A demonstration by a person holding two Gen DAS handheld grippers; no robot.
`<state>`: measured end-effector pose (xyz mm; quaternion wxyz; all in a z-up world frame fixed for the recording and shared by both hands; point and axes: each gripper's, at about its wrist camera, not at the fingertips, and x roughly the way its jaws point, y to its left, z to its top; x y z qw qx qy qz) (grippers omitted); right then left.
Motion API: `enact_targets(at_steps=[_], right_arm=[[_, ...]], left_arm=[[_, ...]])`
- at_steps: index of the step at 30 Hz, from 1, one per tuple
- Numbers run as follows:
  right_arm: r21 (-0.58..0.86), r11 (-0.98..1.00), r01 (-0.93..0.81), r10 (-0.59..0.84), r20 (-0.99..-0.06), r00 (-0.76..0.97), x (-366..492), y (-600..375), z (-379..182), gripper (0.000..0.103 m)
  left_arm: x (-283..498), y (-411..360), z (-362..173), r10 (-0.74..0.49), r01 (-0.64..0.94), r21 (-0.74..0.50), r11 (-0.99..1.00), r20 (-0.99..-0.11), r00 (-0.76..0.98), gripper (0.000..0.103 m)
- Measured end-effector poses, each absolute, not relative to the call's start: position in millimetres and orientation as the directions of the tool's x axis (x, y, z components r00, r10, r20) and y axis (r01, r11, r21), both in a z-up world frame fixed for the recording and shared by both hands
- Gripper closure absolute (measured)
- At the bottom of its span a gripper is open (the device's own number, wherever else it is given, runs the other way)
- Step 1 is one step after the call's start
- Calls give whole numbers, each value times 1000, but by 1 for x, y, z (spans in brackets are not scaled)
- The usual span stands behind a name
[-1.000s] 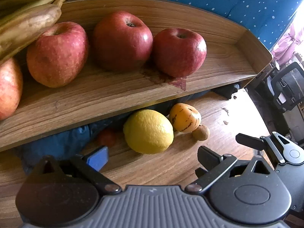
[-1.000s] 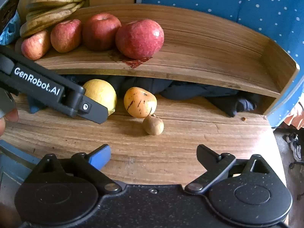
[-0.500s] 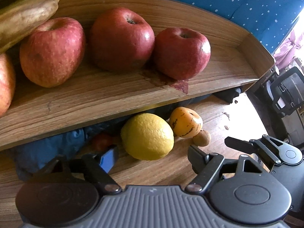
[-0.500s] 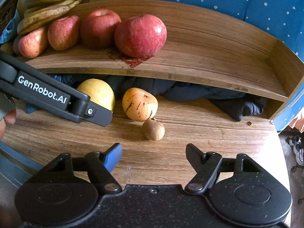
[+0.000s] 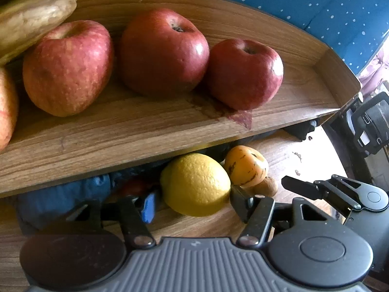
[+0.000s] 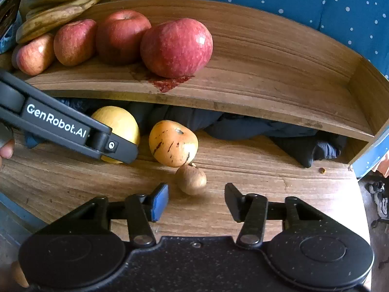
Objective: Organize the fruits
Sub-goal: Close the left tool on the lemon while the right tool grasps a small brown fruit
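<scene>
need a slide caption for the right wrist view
Right claw closing toward a small brown fruit on the table, with four red apples and bananas on the shelf above.

Both grippers have narrowed their openings markedly since the earlier pictures, and both sets of jaws are closing at this moment. The left gripper (image 5: pixel 193 200) now has its blue-padded finger (image 5: pixel 148 206) and black finger just beside the flanks of the round yellow citrus fruit (image 5: pixel 195 185), which sits between them; firm contact cannot be confirmed. The right gripper (image 6: pixel 195 202) has drawn in around the small brown round fruit (image 6: pixel 191 179), which lies just ahead of the fingertips, not yet pressed.
</scene>
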<state>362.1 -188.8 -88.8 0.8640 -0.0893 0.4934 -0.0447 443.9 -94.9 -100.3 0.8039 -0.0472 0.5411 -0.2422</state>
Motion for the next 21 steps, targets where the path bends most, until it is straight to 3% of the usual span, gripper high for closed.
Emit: enact_targets(at_steps=[12, 21], right_arm=[[-193, 981, -34, -149, -847, 510, 368, -188, -93, 59], [-179, 984, -22, -142, -844, 517, 360, -188, -85, 73]], left_arm=[[447, -95, -105, -447, 321, -355, 878, -848, 284, 37], [446, -94, -107, -455, 331, -359, 872, -845, 281, 38]])
